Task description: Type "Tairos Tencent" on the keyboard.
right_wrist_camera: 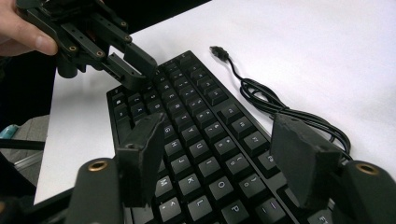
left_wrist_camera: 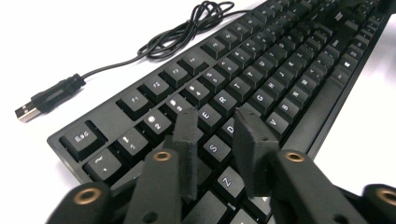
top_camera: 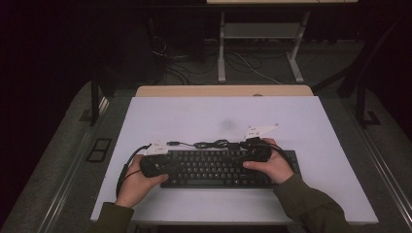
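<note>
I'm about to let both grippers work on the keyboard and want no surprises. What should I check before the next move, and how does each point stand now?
1. Keyboard lies flat on the white table: ok.
2. Left gripper has its jaws apart over the letter keys at the keyboard's left end, nothing between them: ok.
3. Right gripper has its jaws wide apart above the keys at the right end, holding nothing: ok.
4. Keyboard cable is coiled behind the keyboard, away from both grippers: ok.
5. USB plug lies loose on the table, not plugged in: ok.
6. Whether either gripper's fingertips touch a key: cannot tell.
</note>
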Demonstrator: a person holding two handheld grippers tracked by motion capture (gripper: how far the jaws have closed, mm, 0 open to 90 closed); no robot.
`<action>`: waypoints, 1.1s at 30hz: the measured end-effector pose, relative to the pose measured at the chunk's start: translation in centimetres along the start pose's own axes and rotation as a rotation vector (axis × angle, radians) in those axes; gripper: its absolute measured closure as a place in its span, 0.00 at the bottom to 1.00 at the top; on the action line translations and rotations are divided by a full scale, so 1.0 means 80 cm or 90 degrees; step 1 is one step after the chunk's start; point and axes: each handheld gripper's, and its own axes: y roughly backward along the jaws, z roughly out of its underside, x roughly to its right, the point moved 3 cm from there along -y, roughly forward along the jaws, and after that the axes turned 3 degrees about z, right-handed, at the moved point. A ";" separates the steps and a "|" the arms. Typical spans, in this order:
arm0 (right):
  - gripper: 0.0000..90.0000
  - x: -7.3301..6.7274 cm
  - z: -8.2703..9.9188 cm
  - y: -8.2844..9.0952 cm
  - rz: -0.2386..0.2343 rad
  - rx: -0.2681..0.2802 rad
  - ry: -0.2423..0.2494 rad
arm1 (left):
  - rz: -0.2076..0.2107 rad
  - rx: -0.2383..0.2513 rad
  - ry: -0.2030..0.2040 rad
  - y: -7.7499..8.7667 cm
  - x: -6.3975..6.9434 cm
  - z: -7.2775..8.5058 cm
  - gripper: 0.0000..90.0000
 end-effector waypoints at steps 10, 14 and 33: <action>0.60 -0.006 -0.007 -0.011 -0.021 -0.030 0.012 | 0.004 0.018 0.000 0.001 0.001 -0.004 0.64; 0.68 -0.006 -0.010 -0.014 -0.023 -0.039 0.013 | 0.002 0.022 0.000 0.001 0.001 -0.004 0.62; 1.00 -0.006 -0.005 -0.026 -0.021 -0.101 0.005 | 0.006 0.036 -0.013 -0.001 0.002 -0.006 0.48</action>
